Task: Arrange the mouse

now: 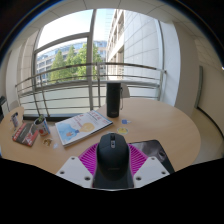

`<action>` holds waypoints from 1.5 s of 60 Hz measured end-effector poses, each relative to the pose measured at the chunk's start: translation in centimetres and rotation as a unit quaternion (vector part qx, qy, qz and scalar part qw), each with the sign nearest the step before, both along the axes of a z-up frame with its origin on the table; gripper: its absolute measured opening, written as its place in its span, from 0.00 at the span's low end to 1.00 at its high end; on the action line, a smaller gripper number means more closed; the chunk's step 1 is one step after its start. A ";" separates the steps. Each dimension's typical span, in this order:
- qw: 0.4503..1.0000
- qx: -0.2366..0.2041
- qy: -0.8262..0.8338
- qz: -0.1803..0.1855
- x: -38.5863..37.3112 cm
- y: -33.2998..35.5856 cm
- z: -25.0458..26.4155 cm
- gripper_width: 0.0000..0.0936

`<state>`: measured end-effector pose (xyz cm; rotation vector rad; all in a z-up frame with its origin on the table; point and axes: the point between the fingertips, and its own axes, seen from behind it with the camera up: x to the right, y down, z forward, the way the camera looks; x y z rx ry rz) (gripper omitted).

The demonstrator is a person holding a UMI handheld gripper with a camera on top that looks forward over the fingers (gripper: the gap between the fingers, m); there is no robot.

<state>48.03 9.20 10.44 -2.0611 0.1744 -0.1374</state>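
A black computer mouse (111, 156) sits between my gripper's two fingers, its front pointing away from me. The magenta pads (90, 156) press against both of its sides. My gripper (111, 165) is shut on the mouse and holds it above a round wooden table (150, 118). A dark mouse pad (155, 152) lies on the table just to the right of the mouse, partly hidden by the right finger.
A black cylinder (113, 97) stands on the table beyond the mouse. An open magazine (80, 127) lies ahead to the left, with small items (25, 131) further left. A railing and large windows (70, 60) stand behind the table.
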 end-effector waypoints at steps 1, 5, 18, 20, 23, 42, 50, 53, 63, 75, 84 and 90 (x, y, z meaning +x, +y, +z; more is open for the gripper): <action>1.000 -0.009 -0.001 -0.002 0.7 -0.1 -0.9 0.42; 0.999 -0.038 -0.004 -0.010 2.7 -0.3 -4.7 0.42; 0.995 -0.096 0.022 -0.008 4.7 -1.1 -11.3 0.53; 0.994 -0.101 0.029 -0.006 4.7 -1.3 -11.7 0.56; 0.995 -0.096 0.024 -0.005 4.7 -1.4 -11.2 0.61; 0.997 -0.073 0.007 -0.018 3.4 -6.1 -3.8 0.90; 0.998 -0.057 -0.012 -0.024 1.9 -11.1 0.7 0.90; 0.998 -0.052 -0.018 -0.025 1.2 -13.3 2.3 0.90; 0.998 -0.040 -0.030 -0.031 -1.0 -20.8 6.8 0.90; 0.998 -0.030 -0.041 -0.034 -3.0 -27.7 10.0 0.90; 0.998 -0.031 -0.050 -0.027 -4.3 -30.5 10.7 0.90; 0.998 -0.032 -0.053 -0.029 -4.4 -31.6 10.5 0.90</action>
